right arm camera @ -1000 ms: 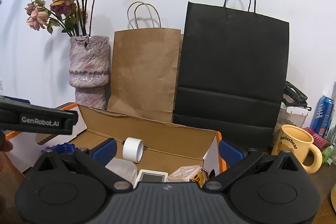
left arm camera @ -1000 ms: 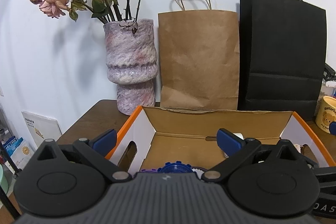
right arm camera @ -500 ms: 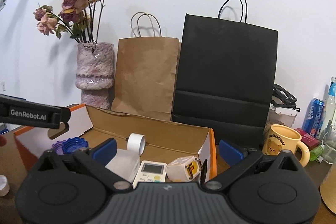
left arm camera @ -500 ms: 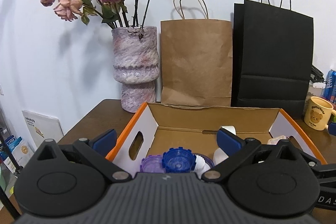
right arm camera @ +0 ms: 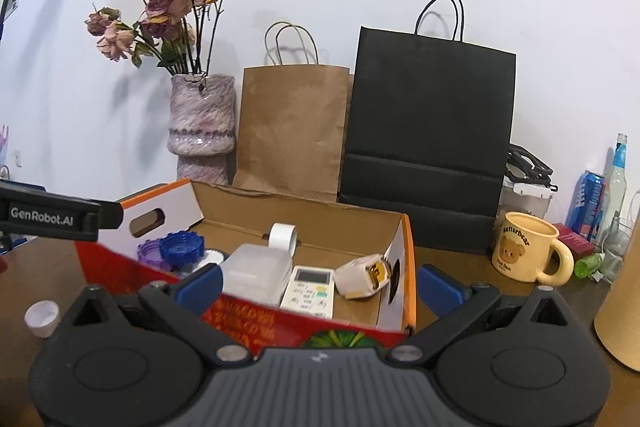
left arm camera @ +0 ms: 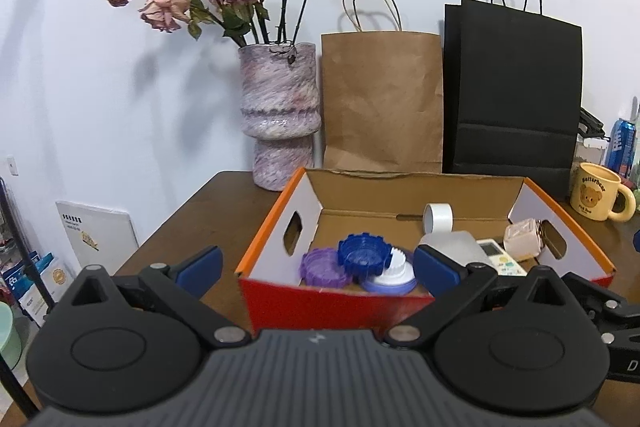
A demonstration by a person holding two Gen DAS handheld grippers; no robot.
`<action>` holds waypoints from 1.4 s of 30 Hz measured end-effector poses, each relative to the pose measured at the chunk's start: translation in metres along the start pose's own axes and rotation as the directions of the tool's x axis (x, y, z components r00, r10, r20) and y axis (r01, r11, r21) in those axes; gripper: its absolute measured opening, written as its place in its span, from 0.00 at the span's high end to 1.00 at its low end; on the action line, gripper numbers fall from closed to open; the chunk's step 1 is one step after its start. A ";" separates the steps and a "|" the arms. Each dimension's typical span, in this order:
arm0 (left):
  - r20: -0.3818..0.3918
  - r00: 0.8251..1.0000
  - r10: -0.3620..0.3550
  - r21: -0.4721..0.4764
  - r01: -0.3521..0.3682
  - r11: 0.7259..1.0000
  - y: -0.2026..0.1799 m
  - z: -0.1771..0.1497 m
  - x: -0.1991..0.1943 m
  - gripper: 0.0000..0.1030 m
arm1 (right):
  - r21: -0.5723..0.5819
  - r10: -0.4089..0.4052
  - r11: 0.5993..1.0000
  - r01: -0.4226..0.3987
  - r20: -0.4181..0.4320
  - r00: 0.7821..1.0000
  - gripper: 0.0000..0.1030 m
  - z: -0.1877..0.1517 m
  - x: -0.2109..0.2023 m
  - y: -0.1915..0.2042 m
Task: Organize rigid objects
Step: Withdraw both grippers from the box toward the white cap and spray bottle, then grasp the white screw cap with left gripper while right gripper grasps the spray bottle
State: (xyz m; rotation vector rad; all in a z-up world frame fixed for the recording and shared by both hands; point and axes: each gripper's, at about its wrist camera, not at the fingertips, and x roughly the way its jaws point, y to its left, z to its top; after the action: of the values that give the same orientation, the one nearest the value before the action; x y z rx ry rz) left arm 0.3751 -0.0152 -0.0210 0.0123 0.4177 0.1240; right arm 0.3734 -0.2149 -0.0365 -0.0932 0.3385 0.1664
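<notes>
An open cardboard box with red and orange outer walls (left arm camera: 328, 301) sits on the dark wooden table (left arm camera: 192, 223) and serves as the landmark here. Off its left front corner, on the table, stands a small white cap (right arm camera: 41, 315). The left gripper (left arm camera: 316, 265) hovers before the box's near wall, its blue-padded jaws spread wide and empty. Inside the box, at the left end, a purple toothed ring (left arm camera: 324, 267), a dark blue toothed ring (left arm camera: 364, 253) and a white-and-lilac round lid (left arm camera: 390, 273) lie bunched together, touching. Toward the middle sits a translucent white plastic container (right arm camera: 256, 273), with a white tape roll (right arm camera: 283, 237) behind it by the back wall. To its right lie a white remote control (right arm camera: 308, 291) and a cream cube with a yellow face (right arm camera: 364, 277) near the right wall. The right gripper (right arm camera: 318, 287) is likewise spread wide and holds nothing, straddling the box's right front corner. Beyond the box's right side stands a yellow bear mug (right arm camera: 524, 253).
</notes>
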 end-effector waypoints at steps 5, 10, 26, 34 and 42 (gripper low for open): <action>-0.001 1.000 -0.005 0.004 0.005 1.000 0.010 -0.009 -0.015 0.00 | -0.002 -0.005 1.000 0.005 -0.008 1.000 0.00 -0.007 -0.016 0.008; -0.004 1.000 -0.017 0.007 0.017 1.000 0.019 -0.017 -0.028 0.00 | -0.001 -0.009 1.000 0.009 -0.018 1.000 0.00 -0.013 -0.028 0.015; -0.088 0.995 -0.040 0.050 0.045 0.998 0.046 -0.044 -0.027 0.00 | 0.020 -0.050 0.998 0.051 -0.072 0.996 0.00 -0.031 -0.041 0.027; -0.177 0.984 -0.031 0.072 0.044 0.996 0.057 -0.052 -0.005 0.00 | 0.045 -0.081 0.995 0.086 -0.101 0.992 0.00 -0.036 -0.034 0.021; -0.269 0.963 -0.005 0.072 0.025 0.997 0.066 -0.061 0.014 0.00 | 0.061 -0.100 0.992 0.108 -0.128 0.987 0.00 -0.040 -0.029 0.017</action>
State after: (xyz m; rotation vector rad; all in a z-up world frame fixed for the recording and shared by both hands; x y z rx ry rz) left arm 0.3555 0.0513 -0.0805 0.0663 0.6938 0.0956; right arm 0.3306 -0.2074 -0.0658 -0.0546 0.4624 0.0453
